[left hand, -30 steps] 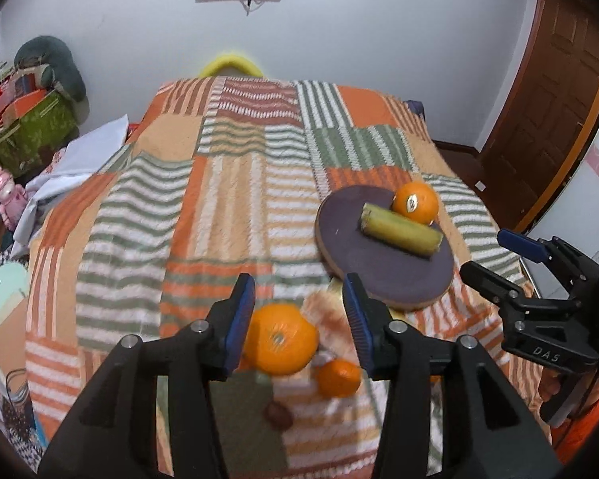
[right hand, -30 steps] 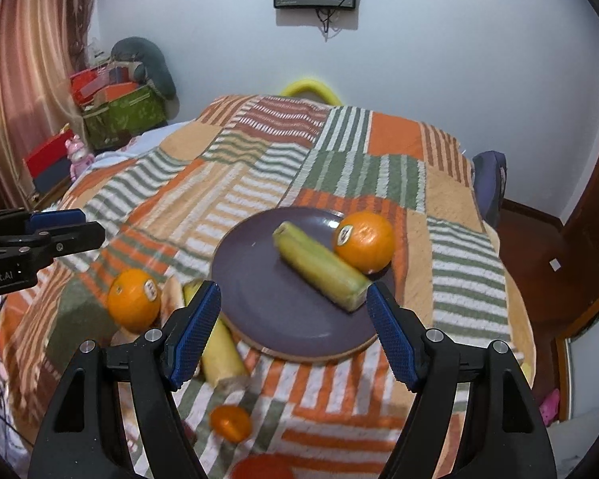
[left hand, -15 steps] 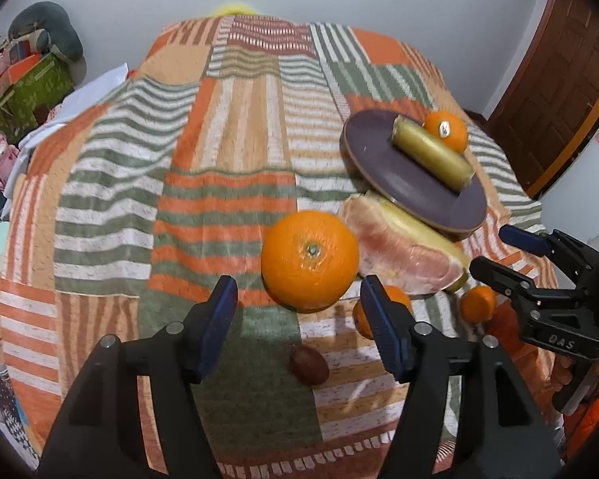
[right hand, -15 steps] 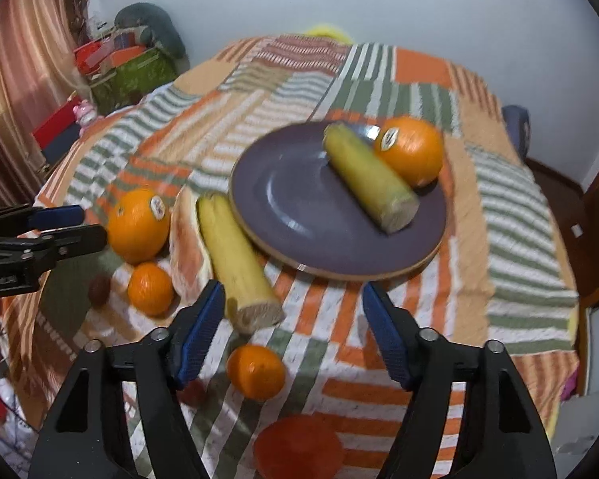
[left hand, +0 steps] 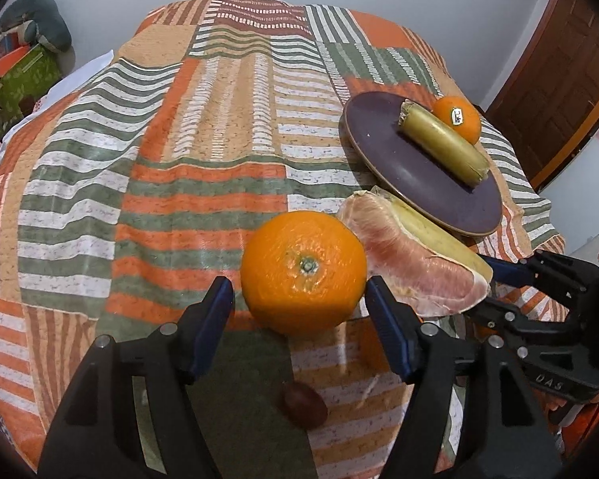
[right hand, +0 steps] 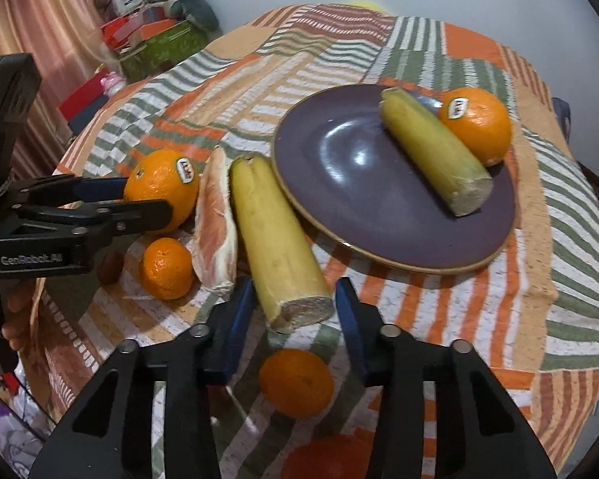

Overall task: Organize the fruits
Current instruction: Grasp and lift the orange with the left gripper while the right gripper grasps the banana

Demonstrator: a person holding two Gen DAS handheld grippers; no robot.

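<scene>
1. Under me lies a patchwork quilt (left hand: pixel 203 127) of orange, green and white stripes; white wall, brown wooden door (left hand: pixel 559 80).
2. My left gripper (left hand: pixel 299 299) has been widening around the big orange (left hand: pixel 303 271), not pressing.
3. My right gripper (right hand: pixel 295 299) has been narrowing beside the yellow cane piece (right hand: pixel 275 239); gaps remain.
4. "GenRobot.AI" is printed there.

Both grippers point steeply down over the striped bedspread (left hand: pixel 203 167). The left gripper (left hand: pixel 299 303) has just been opening its jaws; its blue pads stand either side of a large orange (left hand: pixel 303 271), the right one touching. The right gripper (right hand: pixel 295 303) has just been closing its jaws about the cut end of a yellow-green stalk (right hand: pixel 275 239), narrow gaps showing. Fingertips (right hand: pixel 14 319) show low behind the left gripper.
</scene>
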